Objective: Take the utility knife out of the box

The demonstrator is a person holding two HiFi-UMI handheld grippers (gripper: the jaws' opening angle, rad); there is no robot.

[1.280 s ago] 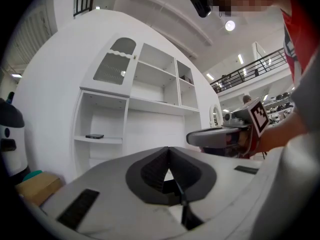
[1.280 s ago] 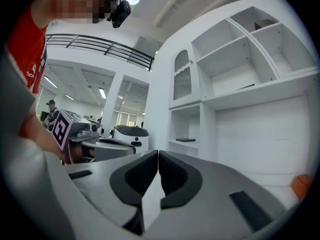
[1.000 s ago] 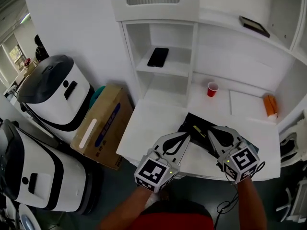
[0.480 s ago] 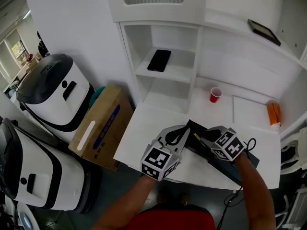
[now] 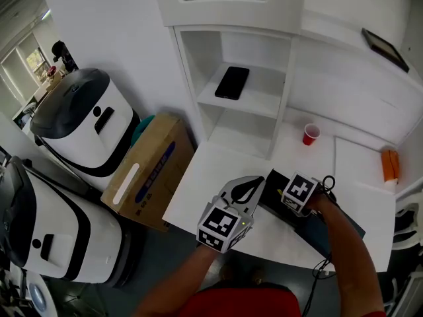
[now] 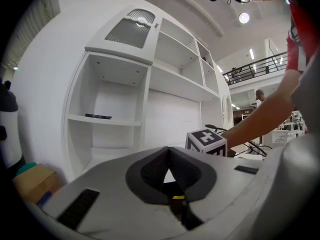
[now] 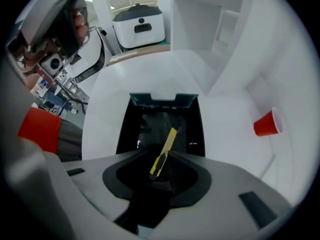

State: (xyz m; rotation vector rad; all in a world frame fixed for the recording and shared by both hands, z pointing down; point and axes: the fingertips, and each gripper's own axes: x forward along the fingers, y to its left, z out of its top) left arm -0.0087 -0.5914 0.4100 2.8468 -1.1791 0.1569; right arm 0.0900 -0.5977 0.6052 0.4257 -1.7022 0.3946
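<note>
An open black box (image 5: 316, 224) lies on the white table (image 5: 211, 177). In the right gripper view a yellow utility knife (image 7: 164, 152) rests inside the box (image 7: 160, 119). My right gripper (image 5: 297, 194) points straight down over the box. Its jaws (image 7: 161, 158) are opening; the knife shows in the narrow gap between their tips, apart from the pads. My left gripper (image 5: 258, 181) hovers level at the box's left end. In its own view the left gripper (image 6: 169, 150) has its tips meeting, with nothing held. The knife is hidden in the head view.
A red cup (image 5: 310, 135) stands on the table behind the box. A black phone (image 5: 232, 82) lies on the shelf, and an orange object (image 5: 390, 165) is at far right. A cardboard box (image 5: 149, 170) and white machines (image 5: 82, 121) stand on the floor left of the table.
My right gripper swung from nearly level to pointing down and sank over the open box, its jaws widening. My left gripper moved a little forward toward the box's left end.
</note>
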